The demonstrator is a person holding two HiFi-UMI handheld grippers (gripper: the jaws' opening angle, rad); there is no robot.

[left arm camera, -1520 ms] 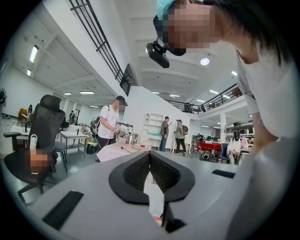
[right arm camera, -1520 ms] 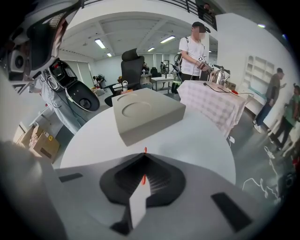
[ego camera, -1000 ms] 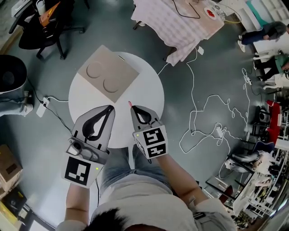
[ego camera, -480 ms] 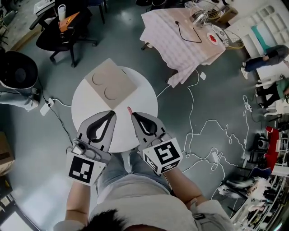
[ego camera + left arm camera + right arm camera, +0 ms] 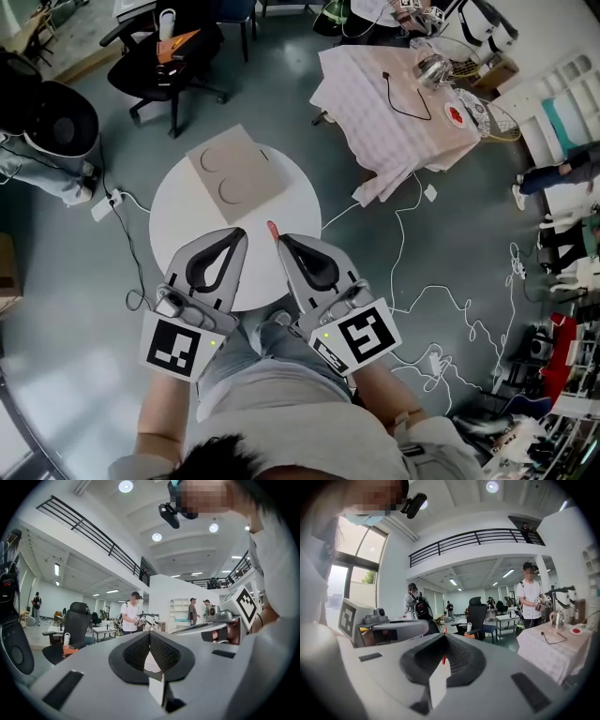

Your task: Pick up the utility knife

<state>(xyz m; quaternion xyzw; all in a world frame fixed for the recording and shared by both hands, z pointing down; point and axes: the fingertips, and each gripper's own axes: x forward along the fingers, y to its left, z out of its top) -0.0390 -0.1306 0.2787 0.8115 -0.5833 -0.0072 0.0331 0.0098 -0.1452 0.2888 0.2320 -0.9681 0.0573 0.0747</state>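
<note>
Left gripper (image 5: 242, 232) jaws: tips pressed together. The left gripper view (image 5: 150, 633) shows only the open loop behind them, with nothing in it.

Right gripper (image 5: 279, 238) jaws: together and clamped on a slim red thing, which I take for the utility knife (image 5: 272, 228). The right gripper view (image 5: 444, 635) shows a small red sliver (image 5: 443, 659) pinched between the ribbed pads. From the head view its red end pokes out just past the tips.

Position: both grippers side by side, close but apart, over the near edge of the round white counter (image 5: 183, 220). Knife end sits over the counter's bare middle, near the corner of a tan board (image 5: 236, 173) but not touching it. The board lies flat on the far half, one corner past the rim, with two round recesses in its face.

Print: the only markings I can make out are black-and-white square patterns on the marker cubes, left (image 5: 176, 345) and right (image 5: 363, 336). A small green light shows beside each.

Room: grey floor. Office chair (image 5: 169, 52) beyond the counter, with something orange and a white bottle on it. Cloth-covered table (image 5: 394, 103) to the right with a black cable lying across it. White cables (image 5: 441, 300) looped over the floor. Several people stand in the background of both gripper views.
</note>
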